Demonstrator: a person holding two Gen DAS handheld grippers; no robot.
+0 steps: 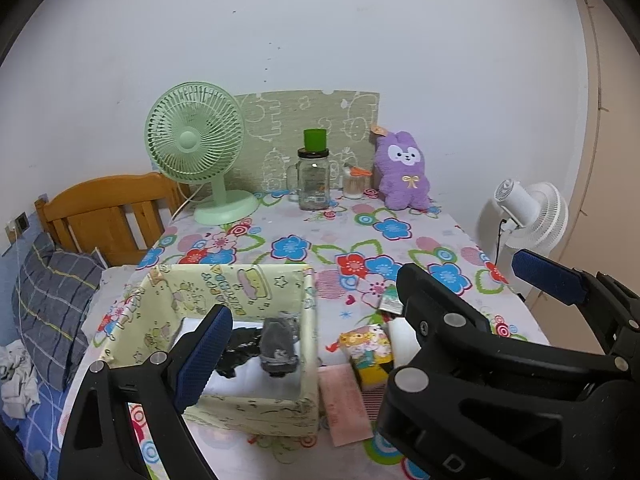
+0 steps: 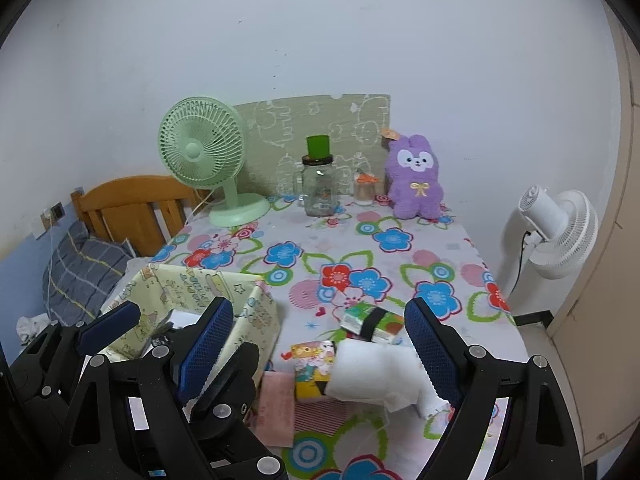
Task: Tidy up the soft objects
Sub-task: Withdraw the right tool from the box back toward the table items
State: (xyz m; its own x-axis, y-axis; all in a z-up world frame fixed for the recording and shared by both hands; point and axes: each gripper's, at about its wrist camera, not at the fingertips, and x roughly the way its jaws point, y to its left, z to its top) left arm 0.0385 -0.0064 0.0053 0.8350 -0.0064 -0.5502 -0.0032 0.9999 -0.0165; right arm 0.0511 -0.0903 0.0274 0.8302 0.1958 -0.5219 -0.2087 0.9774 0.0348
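Observation:
A pale yellow cartoon-print fabric box [image 1: 308, 360] stands on the floral table's near left; it also shows in the right wrist view [image 2: 260, 316]. Inside lie a grey sock [image 1: 278, 346] and a black cloth [image 1: 240, 350]. A white folded cloth [image 2: 372, 372] lies on the table between my right gripper's fingers. Beside it are a colourful tissue pack [image 2: 312, 368], a pink cloth [image 2: 276, 408] and a green banded packet [image 2: 372, 322]. My left gripper [image 1: 376, 308] is open and empty over the box. My right gripper [image 2: 320, 344] is open around the white cloth.
At the table's back stand a green fan [image 1: 196, 148], a glass jar with a green lid [image 1: 314, 176], a small jar [image 1: 354, 184] and a purple plush rabbit [image 1: 402, 172]. A white floor fan [image 2: 556, 232] is right of the table. A wooden bed with a pillow [image 1: 52, 300] is left.

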